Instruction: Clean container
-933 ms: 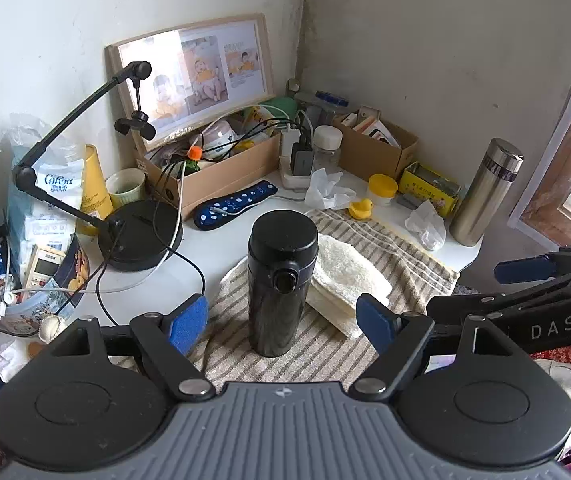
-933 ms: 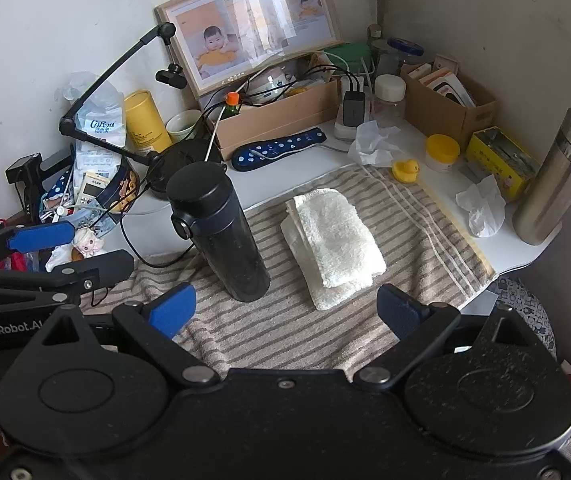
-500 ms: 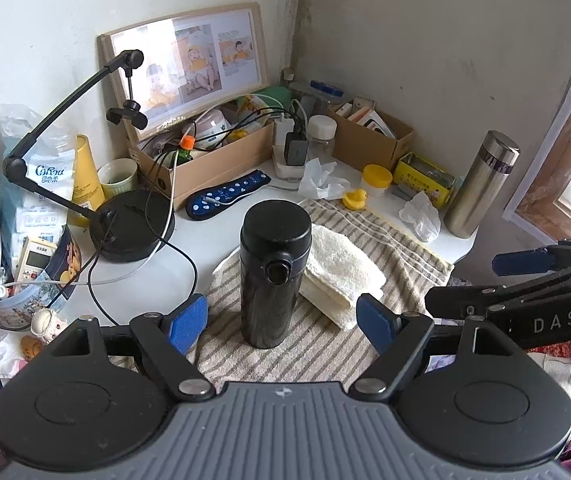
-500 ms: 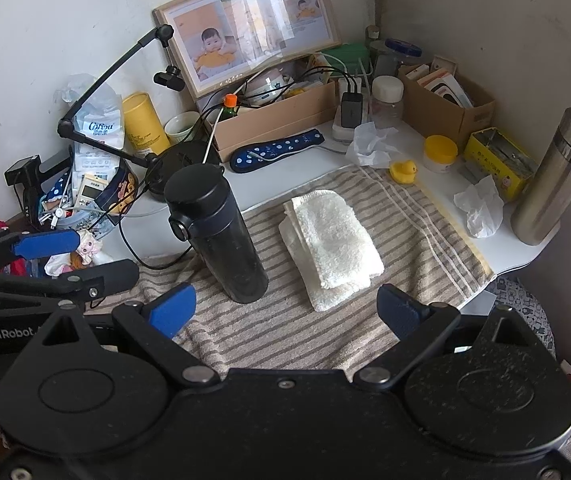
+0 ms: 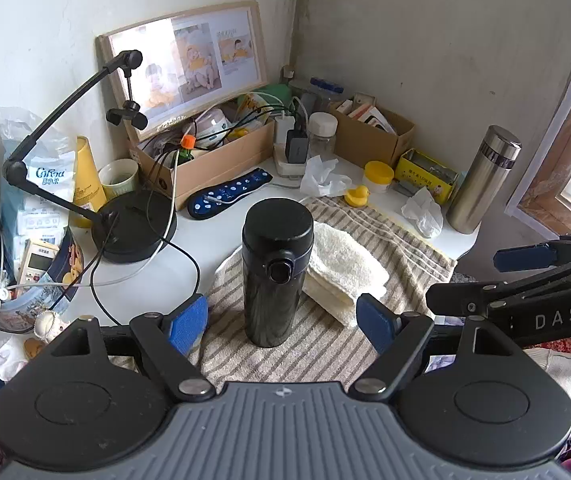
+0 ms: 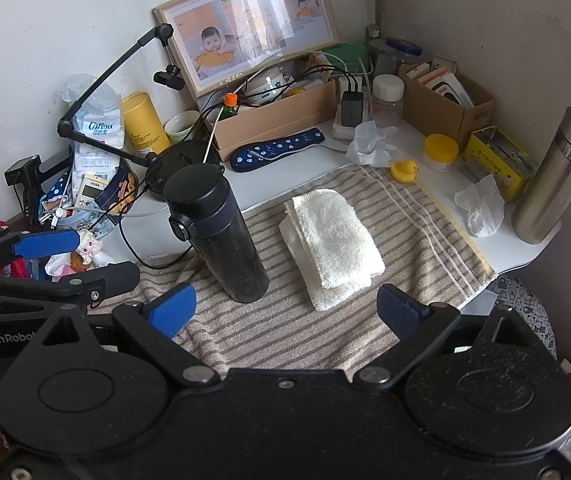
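Container: tall black cylindrical flask (image 5: 276, 276) with a round push-button on its lid; stands upright, lid on, on the striped beige-and-brown towel (image 6: 293, 332) spread over the white desk (image 5: 221, 236).
Cleaning cloth: folded cream terry washcloth (image 6: 335, 246), lying flat on the striped towel just beside the flask on its right; the two seem apart in the right wrist view.
Left gripper (image 5: 283, 316): jaws spread wide, nothing between the blue pads, flask straight ahead in the gap but not touched.
Right gripper (image 6: 285, 306): jaws also wide, empty; aimed at the stretch between flask and washcloth.
Nearby clutter: silver steel thermos (image 6: 557, 176) at the right desk edge, small yellow rubber duck (image 6: 403, 170), crumpled white tissues (image 6: 481, 204), black desk stand with round base (image 5: 133, 226); all clear of the flask.
Progress: cannot be settled. Closed flask beside a neatly folded cloth fits a wipe yet to come, and equally a flask wiped and set back with the cloth laid down again. No wet marks or dirt readable on the black surface.
Left to do: not judged from these views; neither tool holds flask or cloth.
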`<action>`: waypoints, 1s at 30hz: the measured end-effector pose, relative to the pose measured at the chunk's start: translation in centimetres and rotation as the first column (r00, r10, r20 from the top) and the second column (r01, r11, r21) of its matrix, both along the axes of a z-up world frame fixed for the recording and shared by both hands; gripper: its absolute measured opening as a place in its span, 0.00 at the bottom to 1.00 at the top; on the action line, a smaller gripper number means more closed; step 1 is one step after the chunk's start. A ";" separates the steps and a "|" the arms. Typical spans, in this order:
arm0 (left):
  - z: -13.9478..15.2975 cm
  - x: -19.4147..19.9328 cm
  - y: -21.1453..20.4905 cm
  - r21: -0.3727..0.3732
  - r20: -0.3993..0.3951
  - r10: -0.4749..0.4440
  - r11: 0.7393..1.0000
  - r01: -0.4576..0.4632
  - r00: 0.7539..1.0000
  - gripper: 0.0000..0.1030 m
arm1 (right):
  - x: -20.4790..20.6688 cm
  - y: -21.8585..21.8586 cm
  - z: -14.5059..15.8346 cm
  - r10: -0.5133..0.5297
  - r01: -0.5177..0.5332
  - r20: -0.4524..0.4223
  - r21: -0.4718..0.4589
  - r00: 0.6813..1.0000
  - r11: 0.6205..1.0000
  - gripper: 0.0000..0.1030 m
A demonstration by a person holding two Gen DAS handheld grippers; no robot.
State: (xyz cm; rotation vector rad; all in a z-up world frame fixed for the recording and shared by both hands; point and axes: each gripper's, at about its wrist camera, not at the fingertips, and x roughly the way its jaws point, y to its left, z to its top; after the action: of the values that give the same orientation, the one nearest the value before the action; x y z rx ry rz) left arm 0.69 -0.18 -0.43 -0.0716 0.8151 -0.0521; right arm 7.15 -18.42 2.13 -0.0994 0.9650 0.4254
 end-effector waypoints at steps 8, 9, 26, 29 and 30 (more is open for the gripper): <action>0.0 0.0 0.1 0.001 -0.003 -0.006 1.000 0.006 1.000 0.79 | 0.3 0.1 -0.2 -0.001 0.001 -0.002 -0.004 1.000 1.000 0.95; 0.0 0.0 0.1 0.000 -0.003 -0.007 1.000 0.007 1.000 0.79 | 0.3 0.2 -0.2 -0.003 0.003 -0.002 -0.004 1.000 1.000 0.95; -0.4 0.0 0.9 -0.007 -0.004 -0.042 0.999 0.042 0.999 0.79 | 0.4 1.4 -0.7 -0.038 0.038 0.003 -0.014 0.999 0.999 0.95; -0.3 0.2 0.9 -0.007 -0.004 -0.050 0.999 0.050 0.999 0.79 | 0.5 1.6 -0.8 -0.044 0.044 0.004 -0.016 0.999 0.999 0.95; -0.3 0.2 1.0 -0.007 -0.003 -0.054 0.999 0.054 0.999 0.79 | 0.5 1.6 -0.8 -0.046 0.046 0.004 -0.017 0.999 0.999 0.95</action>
State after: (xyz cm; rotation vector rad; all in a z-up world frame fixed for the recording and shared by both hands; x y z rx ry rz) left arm 0.86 0.79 -0.75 -0.0567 0.8199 -0.1057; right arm 7.62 -16.77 1.32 -0.0931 0.9654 0.3749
